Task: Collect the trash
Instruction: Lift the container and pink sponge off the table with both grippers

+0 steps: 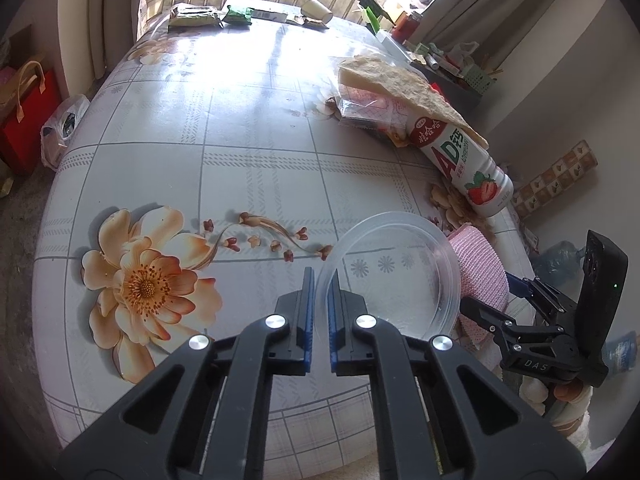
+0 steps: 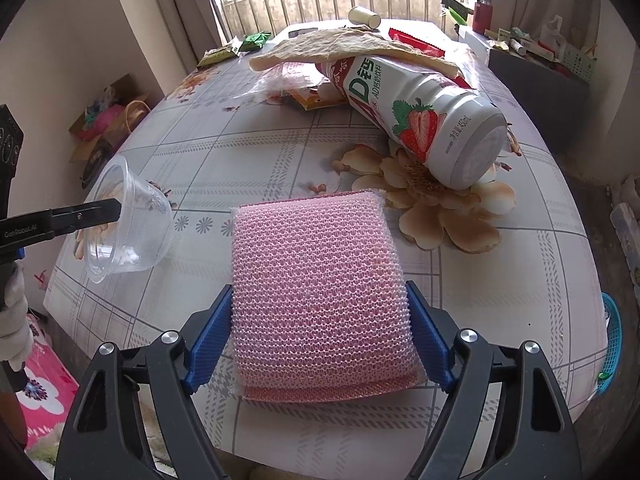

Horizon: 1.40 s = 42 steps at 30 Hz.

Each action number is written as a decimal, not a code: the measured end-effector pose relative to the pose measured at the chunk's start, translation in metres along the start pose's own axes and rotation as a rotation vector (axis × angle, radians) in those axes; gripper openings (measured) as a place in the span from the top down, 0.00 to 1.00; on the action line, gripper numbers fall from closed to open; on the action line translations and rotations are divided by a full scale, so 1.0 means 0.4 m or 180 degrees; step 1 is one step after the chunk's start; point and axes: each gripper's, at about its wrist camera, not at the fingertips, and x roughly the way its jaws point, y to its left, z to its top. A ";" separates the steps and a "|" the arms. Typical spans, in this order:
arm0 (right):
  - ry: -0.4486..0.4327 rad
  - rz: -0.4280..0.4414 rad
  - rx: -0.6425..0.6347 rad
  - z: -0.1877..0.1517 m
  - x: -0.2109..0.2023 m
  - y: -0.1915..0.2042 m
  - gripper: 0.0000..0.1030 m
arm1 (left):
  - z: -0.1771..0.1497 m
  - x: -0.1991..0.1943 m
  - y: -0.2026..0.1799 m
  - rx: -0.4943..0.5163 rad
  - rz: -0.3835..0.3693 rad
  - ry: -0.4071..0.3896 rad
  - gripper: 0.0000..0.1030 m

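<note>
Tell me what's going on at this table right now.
A person is clearing trash off a floral-cloth table with two handheld tools. The left tool is shut on the rim of a clear plastic cup, held above the table. The right tool is shut on a pink mesh sponge. Still lying on the table are a strawberry drink bottle on its side under a flat, crumpled sheet, plus wrappers and a paper cup at the far end.
</note>
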 end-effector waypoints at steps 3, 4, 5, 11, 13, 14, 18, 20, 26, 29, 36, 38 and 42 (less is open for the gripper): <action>-0.0015 0.0000 0.0011 0.000 -0.003 -0.002 0.24 | 0.001 -0.004 -0.002 0.0022 0.0007 -0.0031 0.96; -0.0021 0.0003 0.0015 0.001 -0.005 -0.003 0.24 | 0.001 -0.005 -0.003 0.0023 0.0004 -0.0037 0.96; -0.0028 0.0003 0.0020 0.001 -0.006 -0.004 0.24 | 0.001 -0.007 -0.003 0.0025 0.0004 -0.0044 0.96; -0.0073 0.0015 0.0038 0.003 -0.020 -0.007 0.24 | 0.003 -0.017 -0.004 0.0025 0.0008 -0.0086 0.96; -0.0090 0.0020 0.0042 0.004 -0.025 -0.009 0.24 | 0.002 -0.021 -0.005 0.0026 0.0010 -0.0098 0.96; -0.0097 0.0025 0.0046 0.004 -0.027 -0.009 0.24 | 0.002 -0.023 -0.005 0.0026 0.0010 -0.0104 0.96; -0.0121 0.0050 0.0057 0.005 -0.035 -0.013 0.24 | 0.001 -0.035 -0.009 0.0034 0.0011 -0.0138 0.96; -0.0136 0.0070 0.0066 0.005 -0.040 -0.016 0.24 | 0.001 -0.040 -0.012 0.0040 0.0013 -0.0150 0.96; -0.0207 0.0150 0.0113 -0.002 -0.063 -0.029 0.24 | 0.000 -0.054 -0.029 0.0078 0.0016 -0.0181 0.96; -0.0246 0.0238 0.0163 -0.007 -0.078 -0.039 0.24 | -0.001 -0.061 -0.047 0.0114 0.0013 -0.0198 0.96; -0.0381 0.0457 0.0328 -0.035 -0.133 -0.080 0.24 | 0.001 -0.081 -0.107 0.0241 -0.0074 -0.0236 0.96; -0.0440 0.0520 0.0406 -0.047 -0.159 -0.097 0.24 | 0.006 -0.085 -0.133 0.0301 -0.0138 -0.0251 0.96; -0.0589 0.0581 0.0607 -0.080 -0.220 -0.147 0.24 | 0.019 -0.089 -0.215 0.0511 -0.0339 -0.0286 0.96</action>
